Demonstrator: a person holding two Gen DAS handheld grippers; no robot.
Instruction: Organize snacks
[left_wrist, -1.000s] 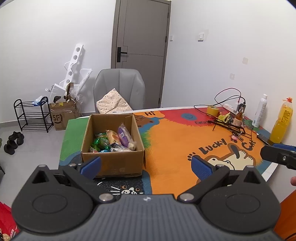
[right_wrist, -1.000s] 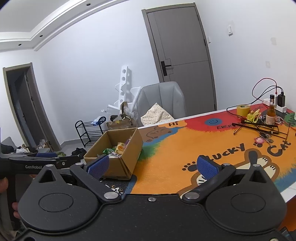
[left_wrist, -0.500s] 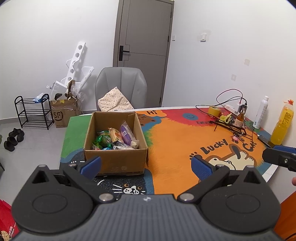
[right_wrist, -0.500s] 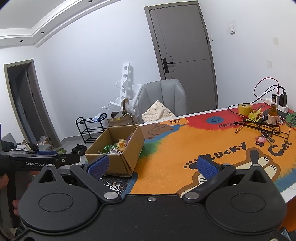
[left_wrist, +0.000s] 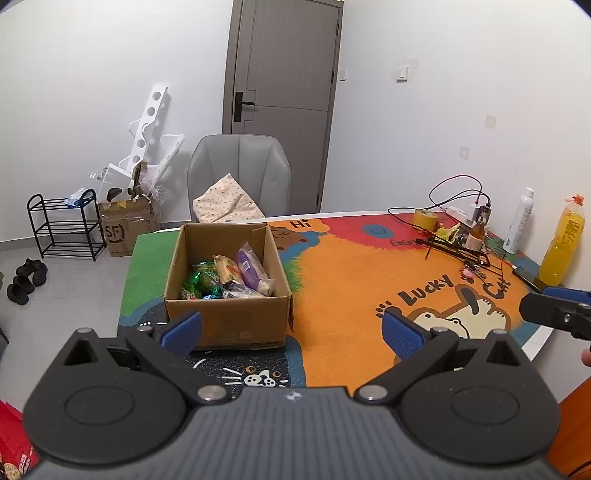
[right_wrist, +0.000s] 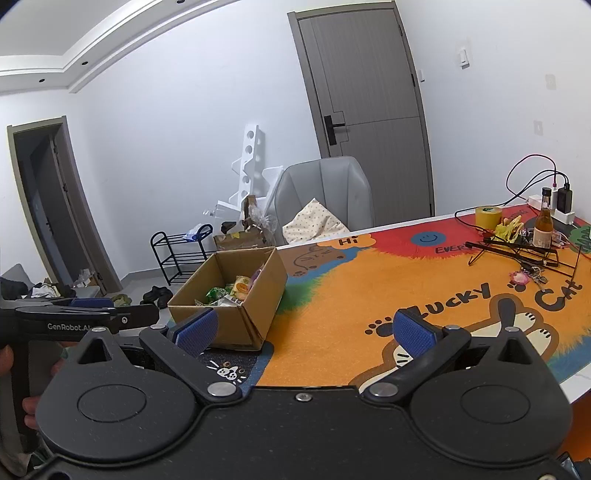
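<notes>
An open cardboard box (left_wrist: 225, 325) stands on the left part of the colourful table mat (left_wrist: 351, 280). It holds several wrapped snacks, among them a purple packet (left_wrist: 248, 268) and green packets (left_wrist: 202, 281). The box also shows in the right wrist view (right_wrist: 236, 321). My left gripper (left_wrist: 291, 328) is open and empty, held back from the table's near edge, in front of the box. My right gripper (right_wrist: 303, 330) is open and empty, to the right of the box. The left gripper's side shows in the right wrist view (right_wrist: 85, 319).
At the table's far right stand a yellow juice bottle (left_wrist: 561, 243), a white bottle (left_wrist: 519, 221), a small brown bottle (left_wrist: 476, 232), tape roll (left_wrist: 424, 219), cables and a black wire stand (left_wrist: 458, 253). A grey chair (left_wrist: 238, 177) is behind the table. A red packet (left_wrist: 14, 446) lies low left.
Both grippers have drawn back and up a little from the table, so the box looks slightly farther away. Both stay open and empty.
</notes>
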